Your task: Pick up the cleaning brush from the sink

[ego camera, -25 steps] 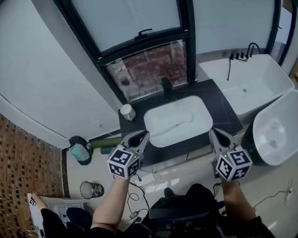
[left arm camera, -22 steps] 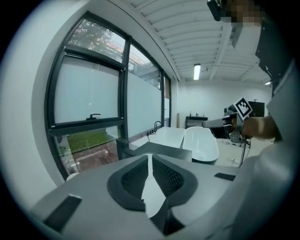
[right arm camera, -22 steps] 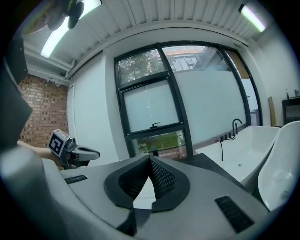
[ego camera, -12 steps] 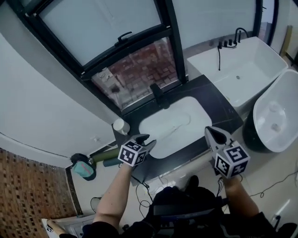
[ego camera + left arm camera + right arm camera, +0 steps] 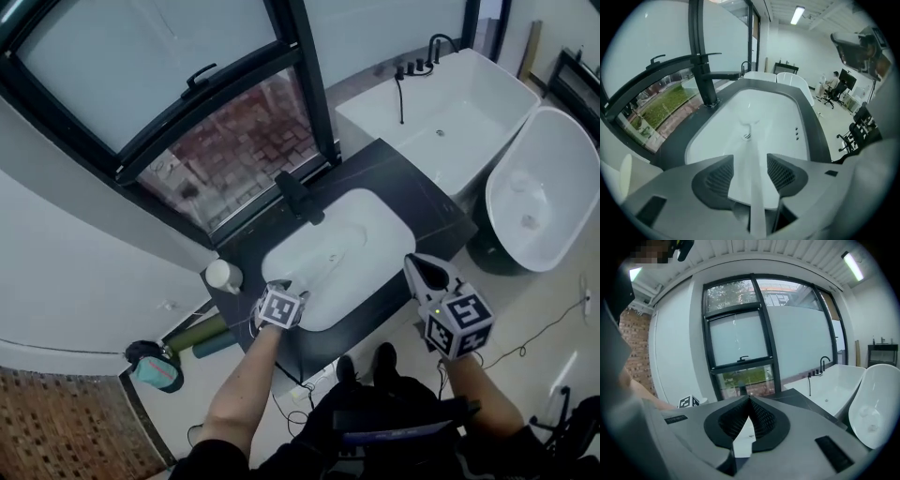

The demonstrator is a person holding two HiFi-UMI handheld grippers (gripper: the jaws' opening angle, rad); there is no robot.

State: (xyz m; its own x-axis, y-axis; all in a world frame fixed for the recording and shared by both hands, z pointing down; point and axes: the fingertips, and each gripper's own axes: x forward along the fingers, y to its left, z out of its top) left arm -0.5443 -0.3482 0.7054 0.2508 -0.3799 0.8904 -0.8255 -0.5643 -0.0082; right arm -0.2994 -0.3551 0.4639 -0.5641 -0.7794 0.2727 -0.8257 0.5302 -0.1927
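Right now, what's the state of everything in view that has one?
left gripper, jaws opening, pads pressing on nothing
right gripper, shut, empty
brush, lying in the sink, not picked up yet
sink, no standing water visible
tap, off, no water running
window, closed

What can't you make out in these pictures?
- Cleaning brush: head view, only a faint pale mark in the white sink, too small for its shape.
- Left gripper, jaws opening with nothing gripped: jaws hidden under its marker cube in head view.
- Sink: right gripper view, mostly blocked by the right gripper.
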